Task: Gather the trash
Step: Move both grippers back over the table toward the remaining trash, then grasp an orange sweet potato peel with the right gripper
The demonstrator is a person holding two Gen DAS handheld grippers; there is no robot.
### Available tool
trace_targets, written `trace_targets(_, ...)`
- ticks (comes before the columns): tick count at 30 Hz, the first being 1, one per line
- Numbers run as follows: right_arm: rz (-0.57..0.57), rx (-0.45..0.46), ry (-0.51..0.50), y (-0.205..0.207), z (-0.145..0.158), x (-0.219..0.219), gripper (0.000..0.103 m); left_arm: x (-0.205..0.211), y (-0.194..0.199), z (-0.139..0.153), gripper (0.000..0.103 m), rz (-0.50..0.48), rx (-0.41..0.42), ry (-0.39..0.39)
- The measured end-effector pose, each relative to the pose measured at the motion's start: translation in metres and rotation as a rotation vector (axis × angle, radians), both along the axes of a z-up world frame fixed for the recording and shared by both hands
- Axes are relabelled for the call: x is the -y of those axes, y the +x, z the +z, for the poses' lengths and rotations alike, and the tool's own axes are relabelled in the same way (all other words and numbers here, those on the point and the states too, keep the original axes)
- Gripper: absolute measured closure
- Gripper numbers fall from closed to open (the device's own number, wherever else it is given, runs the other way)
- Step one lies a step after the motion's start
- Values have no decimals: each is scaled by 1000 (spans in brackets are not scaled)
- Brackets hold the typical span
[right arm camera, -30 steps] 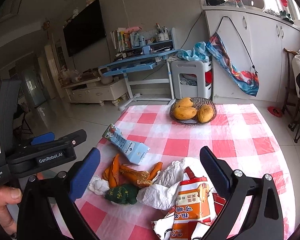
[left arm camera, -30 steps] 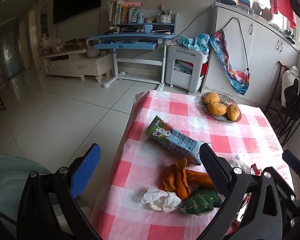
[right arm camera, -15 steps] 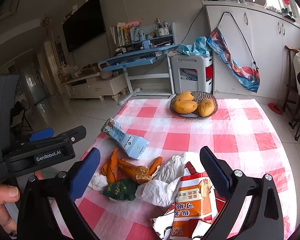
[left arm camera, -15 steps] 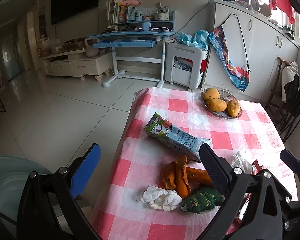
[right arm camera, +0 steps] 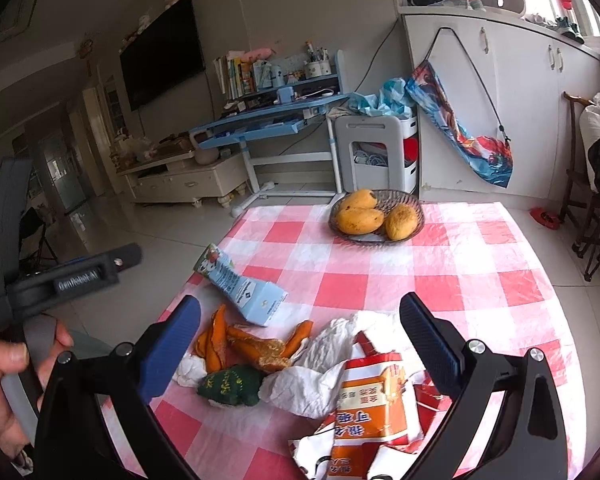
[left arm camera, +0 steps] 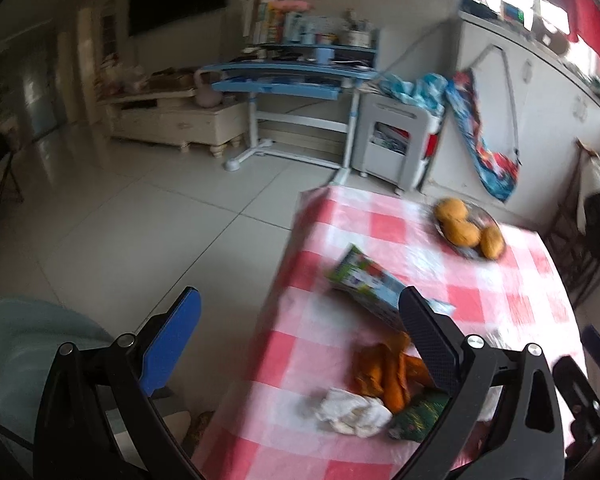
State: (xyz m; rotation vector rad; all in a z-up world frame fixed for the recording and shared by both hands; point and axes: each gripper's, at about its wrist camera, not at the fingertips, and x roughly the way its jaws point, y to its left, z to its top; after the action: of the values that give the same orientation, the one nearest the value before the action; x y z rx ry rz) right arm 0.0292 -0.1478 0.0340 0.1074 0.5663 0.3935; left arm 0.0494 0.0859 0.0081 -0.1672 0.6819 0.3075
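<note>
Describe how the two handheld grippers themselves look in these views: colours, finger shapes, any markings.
Both share one build: the left gripper and the right gripper have black frames with silver bolts, one blue ribbed pad and one black ribbed pad. From the right view, the left unit's black body bears white "GenRobot.AI" lettering. No cables or sleeves show.

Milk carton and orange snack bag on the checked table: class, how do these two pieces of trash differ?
The milk carton is pale blue, boxy and lies whole on its side; the orange snack bag is flat, torn and crumpled. The carton lies by the table's left edge, the bag nearest the camera. Both rest untouched on the cloth.
</note>
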Motion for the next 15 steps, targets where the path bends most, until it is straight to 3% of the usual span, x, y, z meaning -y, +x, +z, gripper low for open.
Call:
trace_targets(7, -24, 5, 12, 0, 6, 12, 8, -23, 5, -3, 7, 67, -30, -13)
trace_targets(15, -44, -25, 33, 5, 3, 20, 8, -6, 10, -9, 7, -1, -79, 28)
